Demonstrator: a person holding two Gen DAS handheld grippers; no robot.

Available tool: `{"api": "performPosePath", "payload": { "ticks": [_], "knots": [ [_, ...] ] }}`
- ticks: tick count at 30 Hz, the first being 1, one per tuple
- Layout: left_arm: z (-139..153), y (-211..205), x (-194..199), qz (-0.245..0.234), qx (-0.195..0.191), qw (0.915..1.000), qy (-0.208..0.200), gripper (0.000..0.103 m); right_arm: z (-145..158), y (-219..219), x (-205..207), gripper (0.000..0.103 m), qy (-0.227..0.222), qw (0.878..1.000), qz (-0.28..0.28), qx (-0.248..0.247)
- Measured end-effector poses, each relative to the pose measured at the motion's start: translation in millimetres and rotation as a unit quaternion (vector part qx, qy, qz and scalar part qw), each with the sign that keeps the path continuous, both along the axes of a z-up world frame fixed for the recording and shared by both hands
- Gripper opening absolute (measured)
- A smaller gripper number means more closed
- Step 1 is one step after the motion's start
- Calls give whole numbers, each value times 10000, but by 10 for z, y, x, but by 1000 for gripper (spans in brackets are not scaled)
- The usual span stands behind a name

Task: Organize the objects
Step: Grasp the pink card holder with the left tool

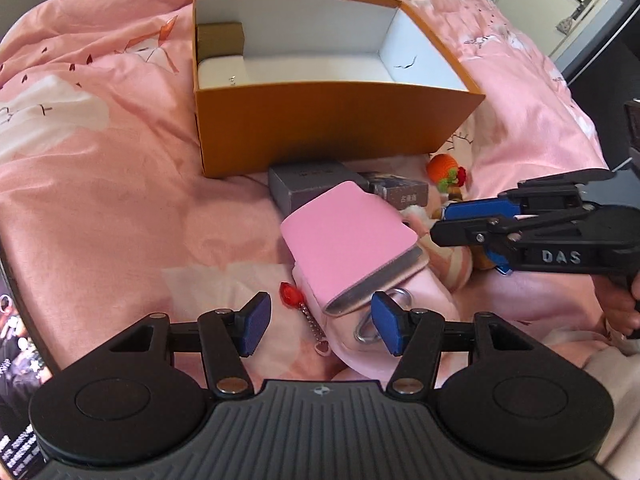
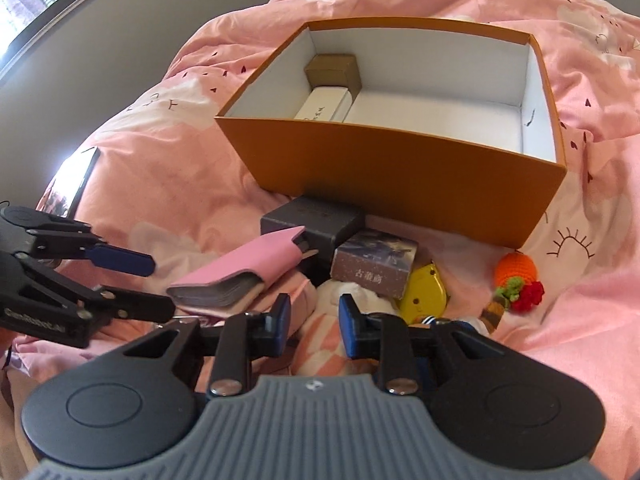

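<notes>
Where it sits open, orange box holds brown carton.

Open box on the bedspread, at the far side. Inside it, against the left wall: small carton at the back, long flat case just in front, touching. Directly before the box's near wall, a dark box; just right of that, a printed card box. Card holder leaning on the dark box's near side, resting on a soft pouch. Crocheted toy off to the right, near the box's right corner. Beaded charm left of the pouch. Plush toy nearest, right of the card holder.
</notes>
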State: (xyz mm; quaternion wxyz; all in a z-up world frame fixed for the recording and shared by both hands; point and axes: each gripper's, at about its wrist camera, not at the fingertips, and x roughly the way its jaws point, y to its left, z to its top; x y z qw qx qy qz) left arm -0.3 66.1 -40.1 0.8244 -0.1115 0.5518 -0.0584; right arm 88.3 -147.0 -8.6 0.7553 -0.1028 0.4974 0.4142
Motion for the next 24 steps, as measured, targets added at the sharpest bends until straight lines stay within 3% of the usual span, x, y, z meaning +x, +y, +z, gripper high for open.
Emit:
{"api": "performPosePath", "payload": {
  "ticks": [6,14,24],
  "knots": [
    [-106,-15,36,4,-237,9997,8,68,-36,106,-33,29,13,9995,305,-38],
    [-7,-187,31,-465,-70,9981,-392,68,-39,189,25,22,-9,9994,339,61],
    [-74,-354,84,-619,572,9950,-533,73,0,339,52,21,84,9977,534,411]
  ]
}}
